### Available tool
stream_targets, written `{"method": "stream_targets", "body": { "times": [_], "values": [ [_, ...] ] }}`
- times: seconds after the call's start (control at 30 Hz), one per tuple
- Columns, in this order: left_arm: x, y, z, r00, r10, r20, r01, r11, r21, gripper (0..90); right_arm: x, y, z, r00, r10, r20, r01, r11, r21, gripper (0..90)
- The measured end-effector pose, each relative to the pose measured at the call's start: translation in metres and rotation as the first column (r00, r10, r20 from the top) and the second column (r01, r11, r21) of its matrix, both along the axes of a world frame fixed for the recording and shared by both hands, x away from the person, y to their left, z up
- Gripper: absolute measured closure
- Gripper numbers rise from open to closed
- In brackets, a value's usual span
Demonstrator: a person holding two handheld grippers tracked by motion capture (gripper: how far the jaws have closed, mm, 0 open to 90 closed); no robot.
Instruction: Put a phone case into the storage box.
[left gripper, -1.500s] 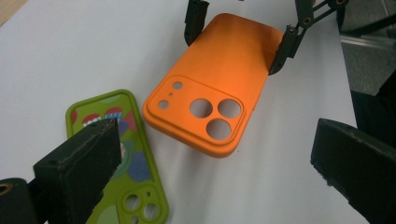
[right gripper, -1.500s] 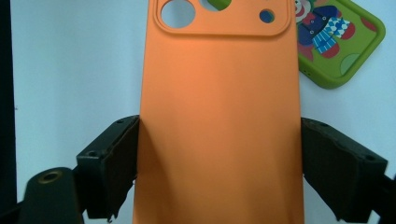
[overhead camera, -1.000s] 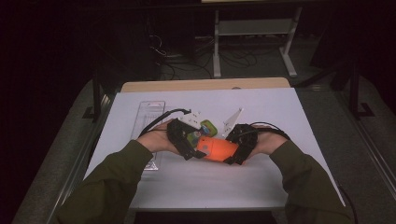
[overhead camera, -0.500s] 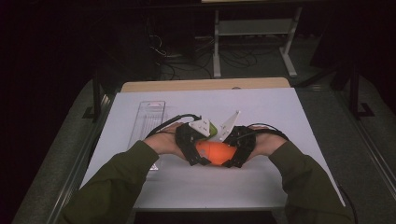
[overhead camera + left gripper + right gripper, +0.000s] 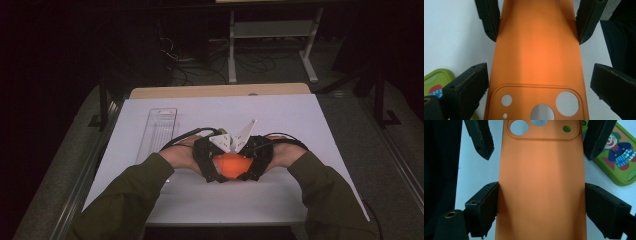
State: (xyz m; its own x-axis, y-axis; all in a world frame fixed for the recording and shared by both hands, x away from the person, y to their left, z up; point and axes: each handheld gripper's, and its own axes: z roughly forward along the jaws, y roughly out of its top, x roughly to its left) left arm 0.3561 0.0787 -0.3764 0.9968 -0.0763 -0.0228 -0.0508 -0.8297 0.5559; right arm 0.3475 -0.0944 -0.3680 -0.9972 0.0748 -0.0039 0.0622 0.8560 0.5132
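Observation:
An orange phone case [image 5: 230, 165] lies flat on the white table [image 5: 300, 125], back side up, between my two grippers. My right gripper [image 5: 541, 186] is shut on the plain end, both pads pressed against the long edges. My left gripper [image 5: 540, 70] straddles the end with the camera cut-outs [image 5: 541, 102]. It is open: one pad touches the edge and a thin strip of table shows at the other. From above, the left gripper [image 5: 206, 162] and the right gripper [image 5: 257, 160] face each other, nearly touching over the case.
A green card with a clown picture [image 5: 619, 157] lies flat just beside the case's camera end, its corner [image 5: 434, 82] close to my left jaw. A clear plastic tray [image 5: 159, 131] lies at the table's left. Dark floor and cables lie beyond the far edge.
My left hand has moved right, bringing its gripper around the case's camera end. The two grippers now stand closer together, and the white plates on top overlap.

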Motion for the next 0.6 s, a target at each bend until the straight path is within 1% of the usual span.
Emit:
{"method": "stream_targets", "body": {
  "times": [0.03,0.07,0.1,0.13,0.17,0.2,0.23,0.27,0.3,0.33,0.4,0.6],
  "values": [
    [-0.0002,-0.0007,-0.0006,1.0,-0.001,0.001,0.001,1.0,0.008,1.5,-0.0008,0.0,0.0005,1.0,-0.005,-0.008,0.005,1.0,0.002,15.4],
    [0.0003,-0.0012,-0.001,0.9999,-0.008,0.008,0.008,0.9999,0.011,1.5,-0.0009,-0.0004,0.001,1.0,-0.006,-0.004,0.006,1.0,0.003,15.3],
    [0.0,-0.0015,-0.0013,1.0,-0.006,0.007,0.006,0.9999,0.012,1.5,-0.0008,-0.0006,0.0013,1.0,-0.004,-0.002,0.004,1.0,0.004,15.3],
    [-0.0001,-0.0021,-0.0016,1.0,-0.006,0.003,0.006,0.9999,0.013,1.5,0.0003,-0.001,0.0013,0.9999,0.006,0.012,-0.006,1.0,0.0,15.3],
    [-0.0006,-0.0023,-0.002,1.0,-0.002,-0.006,0.002,0.9999,0.012,1.5,0.0002,-0.0012,0.0018,0.9999,0.01,0.013,-0.01,1.0,-0.001,15.3],
    [-0.0004,-0.0024,-0.0018,1.0,-0.002,-0.003,0.002,0.9999,0.011,2.4,0.0,-0.0013,0.0018,0.9999,0.011,0.01,-0.011,0.9999,-0.002,15.4],
    [-0.0016,-0.0027,-0.0026,0.9998,0.012,-0.014,-0.012,0.9999,-0.003,7.3,-0.0002,-0.0014,0.0022,0.9999,0.01,0.009,-0.01,0.9999,-0.003,15.3],
    [-0.0019,-0.0029,-0.0028,0.9996,0.018,-0.02,-0.018,0.9998,-0.01,8.8,-0.0003,-0.0015,0.0023,0.9999,0.011,0.009,-0.011,0.9999,-0.001,15.3],
    [-0.0015,-0.0027,-0.0022,0.9996,0.019,-0.023,-0.02,0.9998,-0.01,8.9,-0.0015,-0.0012,0.0025,1.0,0.0,-0.005,0.0,1.0,0.003,15.3],
    [-0.0011,-0.0025,-0.0019,0.9995,0.019,-0.025,-0.019,0.9998,-0.009,9.1,-0.002,-0.0012,0.0027,1.0,-0.003,-0.009,0.003,1.0,0.005,15.3],
    [0.0006,-0.0018,-0.0013,0.9999,0.005,-0.011,-0.005,1.0,0.004,11.7,-0.002,-0.0012,0.0027,1.0,-0.001,-0.008,0.001,1.0,0.006,15.4],
    [0.0006,-0.0015,-0.0018,0.9998,0.002,-0.022,-0.002,1.0,0.004,13.8,-0.0021,-0.0008,0.0026,1.0,0.005,-0.006,-0.004,1.0,0.008,15.4]
  ]
}}
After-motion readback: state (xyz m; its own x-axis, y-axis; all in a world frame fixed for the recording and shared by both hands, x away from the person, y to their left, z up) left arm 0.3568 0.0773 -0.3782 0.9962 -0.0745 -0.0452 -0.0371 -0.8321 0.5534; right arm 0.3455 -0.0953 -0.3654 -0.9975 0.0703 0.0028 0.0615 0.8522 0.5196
